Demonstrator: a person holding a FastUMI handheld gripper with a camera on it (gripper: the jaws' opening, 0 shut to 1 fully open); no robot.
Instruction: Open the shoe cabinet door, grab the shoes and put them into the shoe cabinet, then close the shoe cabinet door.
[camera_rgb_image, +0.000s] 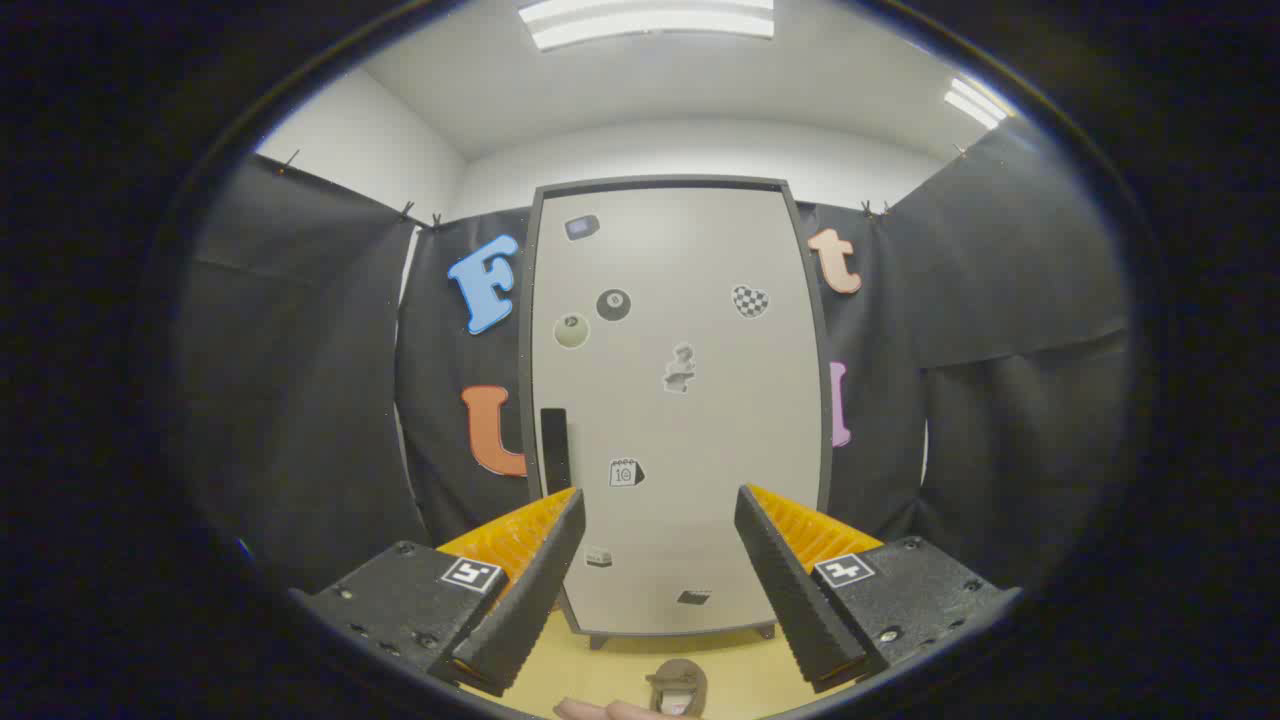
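Observation:
The shoe cabinet (690, 300) stands upright ahead of me, tall, with a pale door in a dark frame. The door is shut and carries several small stickers. A dark vertical handle (554, 448) sits on the door's left side, just above my left fingertip. My gripper (660, 495) is open, its fingers spread wide with nothing between them, pointing at the lower half of the door from some distance. A brownish shoe (677, 686) lies on the yellow floor below and between the fingers, in front of the cabinet's feet.
Black cloth walls close in on the left (300, 400) and right (1010, 400) of the cabinet. The yellow floor (620, 665) runs from the cabinet's base toward me. A bit of a person's hand (600, 710) shows beside the shoe.

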